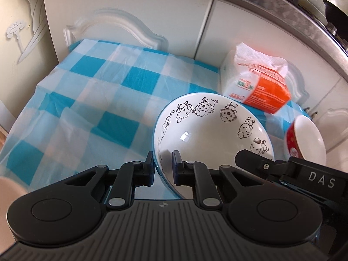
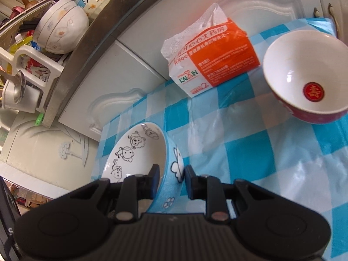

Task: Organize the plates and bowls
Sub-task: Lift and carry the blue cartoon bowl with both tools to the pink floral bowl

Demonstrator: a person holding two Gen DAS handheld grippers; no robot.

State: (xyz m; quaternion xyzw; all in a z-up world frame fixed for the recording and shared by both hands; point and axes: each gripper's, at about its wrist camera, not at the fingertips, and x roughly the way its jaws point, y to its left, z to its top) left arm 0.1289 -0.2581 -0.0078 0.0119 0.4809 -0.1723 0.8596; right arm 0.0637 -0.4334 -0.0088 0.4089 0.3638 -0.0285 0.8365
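I had both tongs pinching the cartoon bowl (image 1: 208, 130) by opposite rims, left tongs (image 1: 162, 165) and right tongs (image 2: 171, 180) each straddling its wall, so it hung tilted above the checked counter (image 1: 87, 100), the red bowl (image 2: 308, 78) resting apart beside the tissue pack (image 2: 208, 63).

A blue-and-white checked tablecloth (image 2: 250, 152) covers the low table, pushed against white cabinet doors (image 1: 130, 17). On it an orange-and-white tissue pack (image 2: 213, 63) sits at twelve o'clock in the right wrist view, and a red bowl (image 2: 308, 76) at two o'clock, just beside the pack.
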